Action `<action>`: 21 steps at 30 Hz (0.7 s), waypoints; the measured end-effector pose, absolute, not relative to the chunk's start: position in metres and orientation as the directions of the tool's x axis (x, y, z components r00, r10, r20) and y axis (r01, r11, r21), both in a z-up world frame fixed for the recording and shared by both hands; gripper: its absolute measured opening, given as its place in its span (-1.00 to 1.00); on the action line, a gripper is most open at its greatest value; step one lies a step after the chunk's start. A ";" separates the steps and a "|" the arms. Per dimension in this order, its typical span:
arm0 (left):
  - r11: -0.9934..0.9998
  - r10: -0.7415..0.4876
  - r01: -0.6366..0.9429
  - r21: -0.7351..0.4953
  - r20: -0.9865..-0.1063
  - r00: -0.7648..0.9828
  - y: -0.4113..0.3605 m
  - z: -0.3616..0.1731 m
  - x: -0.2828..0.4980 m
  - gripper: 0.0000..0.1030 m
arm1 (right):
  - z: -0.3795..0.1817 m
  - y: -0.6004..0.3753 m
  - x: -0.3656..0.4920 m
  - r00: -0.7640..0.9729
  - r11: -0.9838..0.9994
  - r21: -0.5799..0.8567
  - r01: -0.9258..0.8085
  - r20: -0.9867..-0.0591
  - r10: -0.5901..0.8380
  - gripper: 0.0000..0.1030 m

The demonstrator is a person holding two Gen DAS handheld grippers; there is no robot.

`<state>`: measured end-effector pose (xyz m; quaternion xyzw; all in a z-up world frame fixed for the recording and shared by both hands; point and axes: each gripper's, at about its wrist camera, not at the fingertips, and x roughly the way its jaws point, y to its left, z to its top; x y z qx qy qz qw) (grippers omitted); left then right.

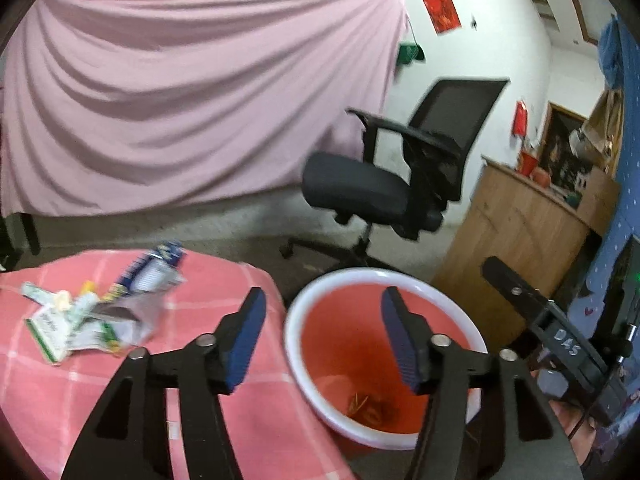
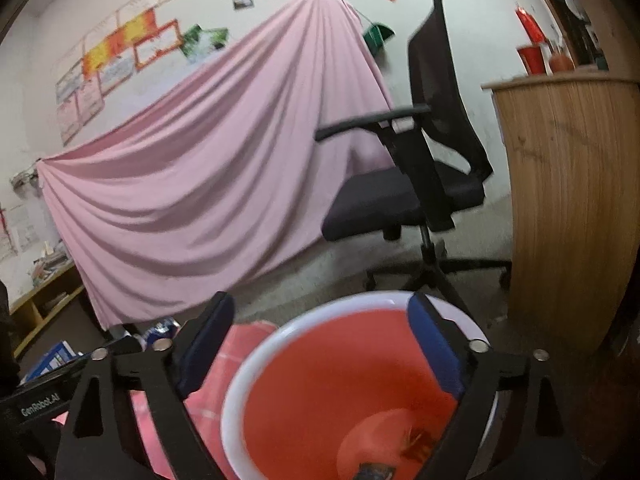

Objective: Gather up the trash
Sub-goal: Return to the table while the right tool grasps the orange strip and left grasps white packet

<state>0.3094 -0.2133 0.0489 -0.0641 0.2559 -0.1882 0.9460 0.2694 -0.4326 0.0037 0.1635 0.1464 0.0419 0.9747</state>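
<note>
Both the left gripper (image 1: 323,336) and the right gripper (image 2: 320,344) stand wide apart, holding nothing, over the red bin (image 1: 340,320), which holds a few scraps. At ten o'clock, wrappers (image 1: 96,312) lie on the pink checked table (image 1: 48,392). Beyond, at one o'clock, stands an office chair (image 1: 400,184).

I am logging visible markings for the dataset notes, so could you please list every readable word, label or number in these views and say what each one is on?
"GenRobot.AI": white print on the black body of the left gripper, seen in the right wrist view.
"DAS": white letters on the black body of the right gripper, seen in the left wrist view.
Wrappers on the pink tablecloth: print too blurred to read.
Red poster and wall papers: unreadable.
</note>
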 end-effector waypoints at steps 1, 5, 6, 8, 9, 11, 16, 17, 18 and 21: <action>0.926 -0.375 0.308 -0.217 -0.446 0.813 -0.205 0.052 0.305 0.21 | 0.008 -0.428 0.266 0.960 0.943 0.330 -0.048 -0.247 0.135 0.97; 0.951 -0.294 0.230 -0.206 -0.376 0.879 -0.170 0.062 0.286 0.85 | 0.022 -0.409 0.253 0.975 0.945 0.308 -0.106 -0.156 0.160 1.00; 0.959 -0.261 0.201 -0.200 -0.338 0.904 -0.160 0.065 0.278 0.90 | 0.025 -0.403 0.250 0.977 0.947 0.298 -0.121 -0.132 0.167 1.00; 0.967 -0.219 0.168 -0.191 -0.284 0.934 -0.145 0.068 0.266 0.96 | 0.030 -0.390 0.243 0.981 0.951 0.275 -0.142 -0.089 0.173 1.00; 0.971 -0.197 0.152 -0.185 -0.262 0.945 -0.136 0.070 0.259 0.96 | 0.033 -0.382 0.239 0.982 0.952 0.264 -0.155 -0.068 0.178 1.00; 0.978 -0.162 0.123 -0.170 -0.235 0.959 -0.121 0.071 0.249 0.96 | 0.037 -0.367 0.233 0.979 0.952 0.243 -0.187 -0.031 0.200 1.00; 0.988 -0.082 0.056 -0.143 -0.189 0.979 -0.086 0.068 0.224 0.96 | 0.045 -0.329 0.218 0.962 0.946 0.175 -0.274 0.038 0.272 1.00; 0.989 -0.073 0.047 -0.143 -0.184 0.980 -0.080 0.066 0.221 0.96 | 0.046 -0.322 0.216 0.957 0.943 0.164 -0.290 0.044 0.287 1.00; 0.989 -0.060 0.035 -0.143 -0.177 0.982 -0.072 0.065 0.216 0.96 | 0.047 -0.315 0.214 0.951 0.939 0.149 -0.308 0.049 0.304 1.00; 0.990 -0.027 0.003 -0.142 -0.166 0.986 -0.050 0.061 0.206 0.96 | 0.046 -0.293 0.212 0.939 0.932 0.113 -0.344 0.047 0.341 1.00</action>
